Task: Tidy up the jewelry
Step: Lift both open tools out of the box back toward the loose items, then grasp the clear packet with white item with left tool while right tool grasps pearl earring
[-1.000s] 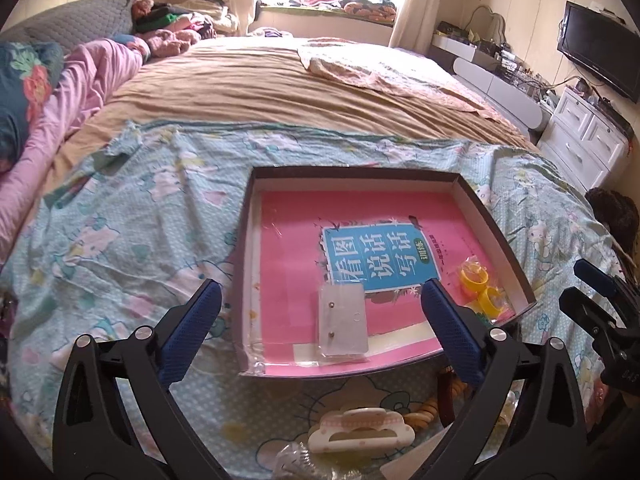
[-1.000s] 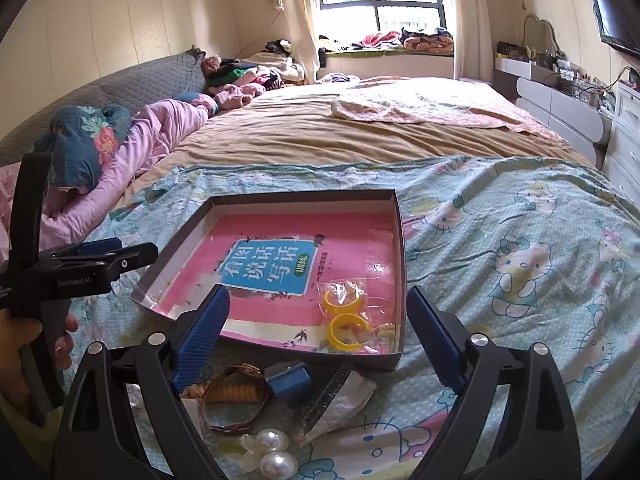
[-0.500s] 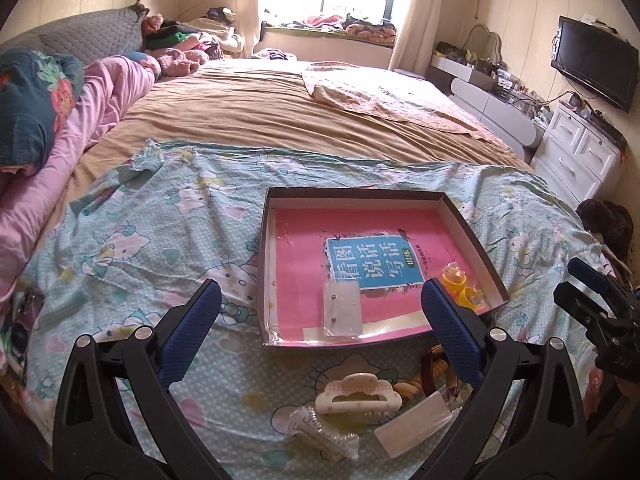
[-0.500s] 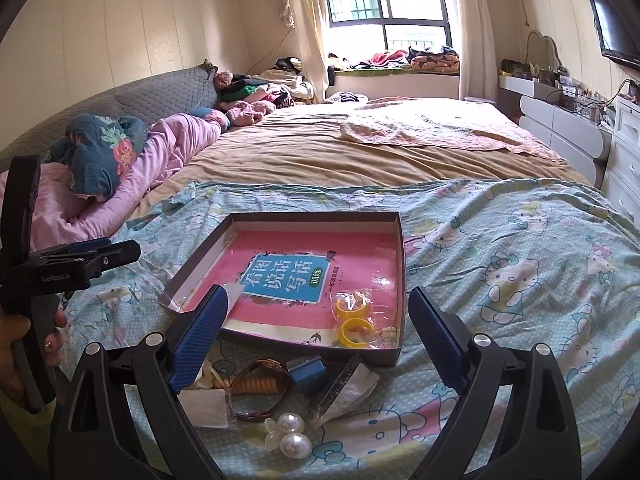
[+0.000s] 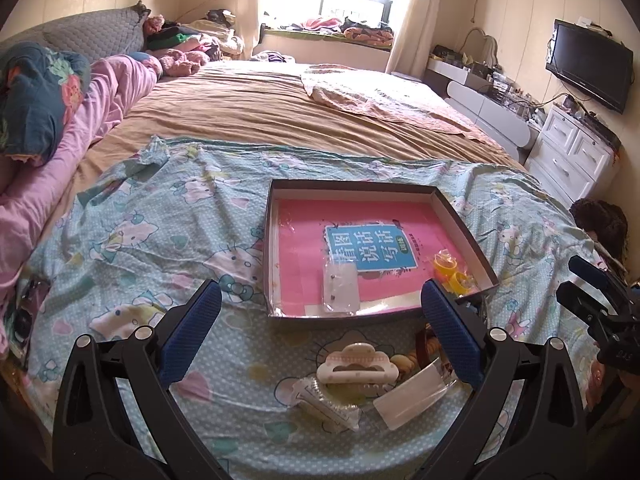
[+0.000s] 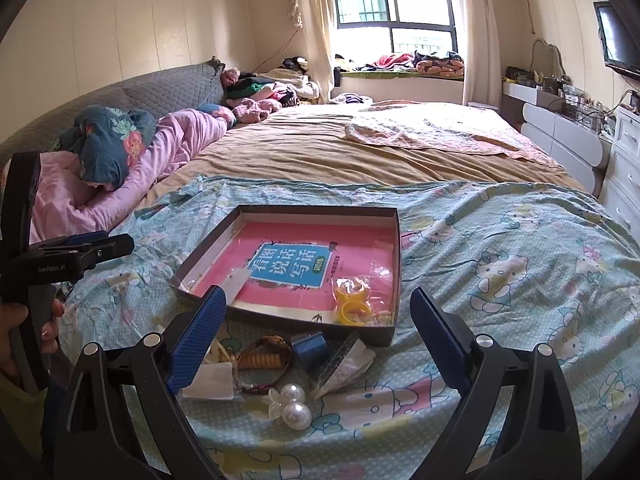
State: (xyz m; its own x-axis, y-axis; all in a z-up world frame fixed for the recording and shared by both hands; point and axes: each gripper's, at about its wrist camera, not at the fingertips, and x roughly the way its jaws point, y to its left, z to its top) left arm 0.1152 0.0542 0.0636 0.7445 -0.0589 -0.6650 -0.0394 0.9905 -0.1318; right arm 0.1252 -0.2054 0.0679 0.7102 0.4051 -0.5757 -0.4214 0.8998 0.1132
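Both tongs gaping wide, nothing in either. Left tongs and right tongs have pulled back and up vs 1 s ago, so more of the bed shows.

Nearest, on the cartoon-print sheet in front of the box: white hair clip, a clear packet and a flat clear pouch, all newly clear in the left view. Right view adds two pearls, a brown bracelet, a small blue box and a crumpled packet, close together.

Beyond them, the shallow box hasn't moved; inside, a pink book, a clear earring card near the front edge, yellow rings in the right front corner.

Far: tan blanket, window.
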